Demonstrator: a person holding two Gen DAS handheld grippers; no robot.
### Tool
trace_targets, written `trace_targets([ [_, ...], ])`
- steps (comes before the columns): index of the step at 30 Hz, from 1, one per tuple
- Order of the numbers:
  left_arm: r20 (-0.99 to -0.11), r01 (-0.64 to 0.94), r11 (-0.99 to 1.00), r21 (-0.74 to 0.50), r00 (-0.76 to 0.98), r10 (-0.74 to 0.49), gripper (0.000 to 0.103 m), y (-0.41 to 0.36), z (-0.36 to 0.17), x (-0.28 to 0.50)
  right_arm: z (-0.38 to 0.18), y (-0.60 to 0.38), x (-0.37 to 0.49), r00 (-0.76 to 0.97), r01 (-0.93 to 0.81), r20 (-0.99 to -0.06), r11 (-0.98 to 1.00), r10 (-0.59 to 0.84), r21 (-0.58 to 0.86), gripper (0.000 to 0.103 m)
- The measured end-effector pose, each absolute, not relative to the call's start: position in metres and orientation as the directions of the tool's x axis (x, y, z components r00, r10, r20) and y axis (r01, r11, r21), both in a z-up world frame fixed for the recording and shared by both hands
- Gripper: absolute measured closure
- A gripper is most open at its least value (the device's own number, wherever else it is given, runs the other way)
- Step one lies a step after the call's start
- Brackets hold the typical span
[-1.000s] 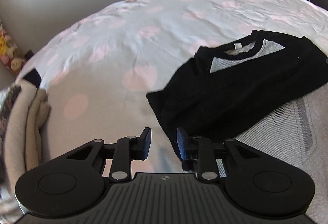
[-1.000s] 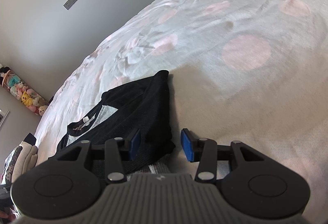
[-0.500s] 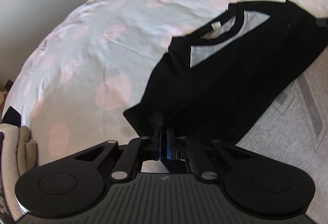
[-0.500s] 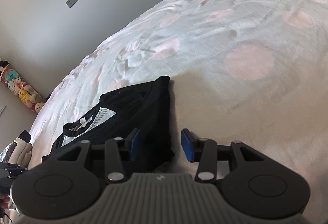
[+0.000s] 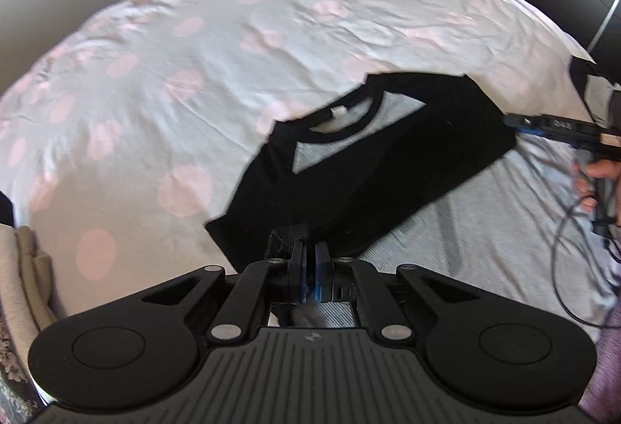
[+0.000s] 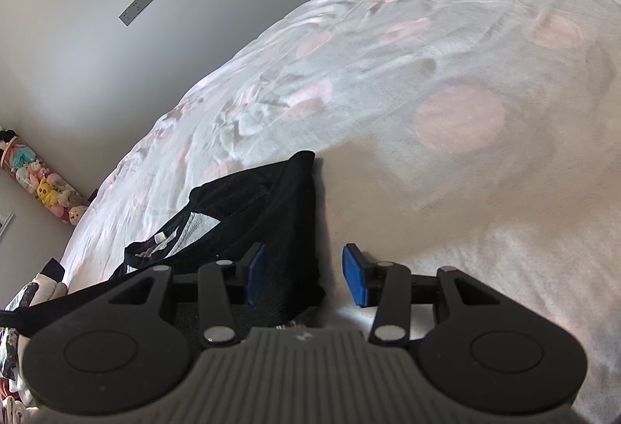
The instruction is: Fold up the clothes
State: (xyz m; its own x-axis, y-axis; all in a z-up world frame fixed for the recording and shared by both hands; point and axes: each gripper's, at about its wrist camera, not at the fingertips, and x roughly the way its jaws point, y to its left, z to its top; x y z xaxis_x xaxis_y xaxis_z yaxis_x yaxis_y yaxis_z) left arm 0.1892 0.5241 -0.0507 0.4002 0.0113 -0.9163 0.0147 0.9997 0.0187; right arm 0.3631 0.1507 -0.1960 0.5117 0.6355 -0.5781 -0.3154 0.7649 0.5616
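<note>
A black and grey shirt (image 5: 372,168) lies on the bed, its black sleeves folded over the grey striped body. My left gripper (image 5: 309,253) is shut on the black sleeve edge nearest me and holds it slightly lifted. The shirt also shows in the right wrist view (image 6: 271,206). My right gripper (image 6: 304,278) is open and empty, its left finger over the shirt's right edge and its right finger over bare bedding. The right gripper also shows at the right edge of the left wrist view (image 5: 516,121), at the shirt's far corner.
The bed has a white cover with pink dots (image 5: 186,82). A pile of beige folded clothes (image 5: 23,292) lies at the left. Plush toys (image 6: 46,187) stand by the grey wall. A cable (image 5: 562,269) hangs by the right hand.
My left gripper moved in on the sleeve edge, shut on it, then lifted it a little. My right gripper stayed open in almost the same place.
</note>
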Motion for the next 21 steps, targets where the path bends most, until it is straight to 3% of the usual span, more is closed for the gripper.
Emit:
trace_targets([
  [4, -0.947, -0.007, 1.0, -0.018, 0.321, -0.015, 0.101, 0.537, -0.072, 0.201, -0.199, 0.152, 0.365, 0.509, -0.312, -0.581, 0.765, 0.635, 0.563, 0.056],
  [14, -0.956, -0.273, 0.962, -0.021, 0.288, 0.061, 0.099, 0.602, -0.147, 0.25, -0.203, 0.156, 0.368, 0.514, -0.325, -0.58, 0.77, 0.632, 0.549, 0.056],
  [21, -0.92, -0.341, 0.94, 0.022, 0.36, 0.152, 0.08, 0.599, -0.143, 0.228, -0.204, 0.154, 0.371, 0.513, -0.316, -0.571, 0.759, 0.641, 0.569, 0.056],
])
